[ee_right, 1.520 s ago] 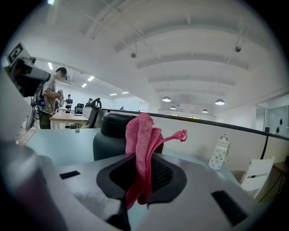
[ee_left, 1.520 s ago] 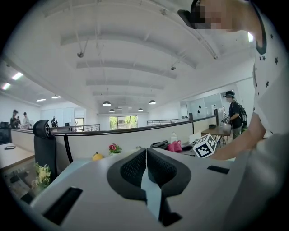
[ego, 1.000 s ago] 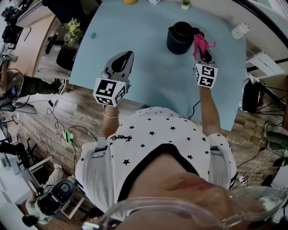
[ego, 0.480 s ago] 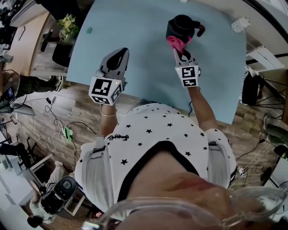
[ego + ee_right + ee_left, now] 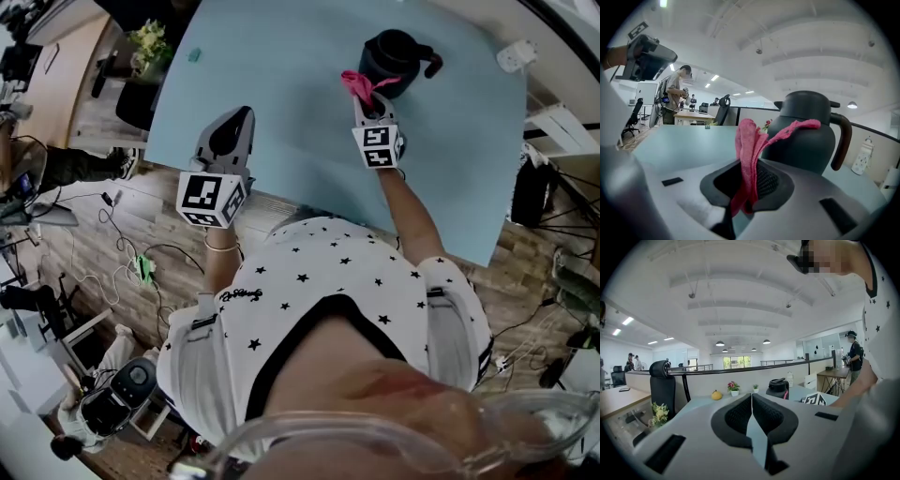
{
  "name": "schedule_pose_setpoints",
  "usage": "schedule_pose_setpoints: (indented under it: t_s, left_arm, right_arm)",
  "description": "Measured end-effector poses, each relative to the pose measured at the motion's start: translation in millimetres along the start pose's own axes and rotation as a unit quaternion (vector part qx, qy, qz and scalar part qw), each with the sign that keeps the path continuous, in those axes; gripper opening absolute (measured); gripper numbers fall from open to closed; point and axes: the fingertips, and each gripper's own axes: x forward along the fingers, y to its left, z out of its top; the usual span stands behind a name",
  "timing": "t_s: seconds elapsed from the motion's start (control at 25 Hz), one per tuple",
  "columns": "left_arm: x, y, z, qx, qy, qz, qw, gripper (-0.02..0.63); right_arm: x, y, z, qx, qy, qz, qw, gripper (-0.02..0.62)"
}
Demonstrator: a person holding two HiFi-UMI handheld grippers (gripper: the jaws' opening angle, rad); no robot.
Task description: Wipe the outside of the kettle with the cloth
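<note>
1. Right gripper view: your right tongs point(image 5: 749, 182) are pinching the pink cloth point(image 5: 746, 145). It stands up out of the jaws in a fold, and one loose tail reaches across toward the shoulder of the dark kettle point(image 5: 806, 140).
2. I cannot tell whether that tail actually touches the kettle. It is at least just beside it.
3. In the head view the kettle stands near the far edge of the bench point(image 5: 281, 75), toward its right corner. Its handle point(image 5: 433, 66) is turned toward the right edge, and the cloth sits at its near-left side.
4. Your left tongs point(image 5: 751, 411) are pressed together with nothing between them. They hang over the near edge of the bench, well apart from the kettle.
5. Done so far: the cloth is gripped and brought up to the kettle.
6. Left to do, as I judge it: nearly all the wiping. The kettle's surface shows no mark of which parts have been covered, so count the body all round, the handle side and the spout as open.
7. Nothing steadies the kettle, so a firm push could slide it toward the far edge.
</note>
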Motion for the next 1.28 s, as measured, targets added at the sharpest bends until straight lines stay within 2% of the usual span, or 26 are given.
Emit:
schedule_pose_setpoints:
  t_s: [0.2,0.44,1.28]
  left_arm:
    - [-10,13,-4,-0.005,0.009,0.011,0.9999,0.031]
    - [-11,19,-4,-0.005,0.012,0.018,0.9998,0.031]
    - [21,-24,11,0.016,0.007,-0.034,0.9993,0.031]
  right_arm:
    - [16,-5,-7,0.013,0.018,-0.030,0.999,0.054]
    - [19,-8,-7,0.015,0.019,-0.034,0.999,0.054]
    - [-26,-41,-18,-0.004,0.004,-0.048,0.999,0.054]
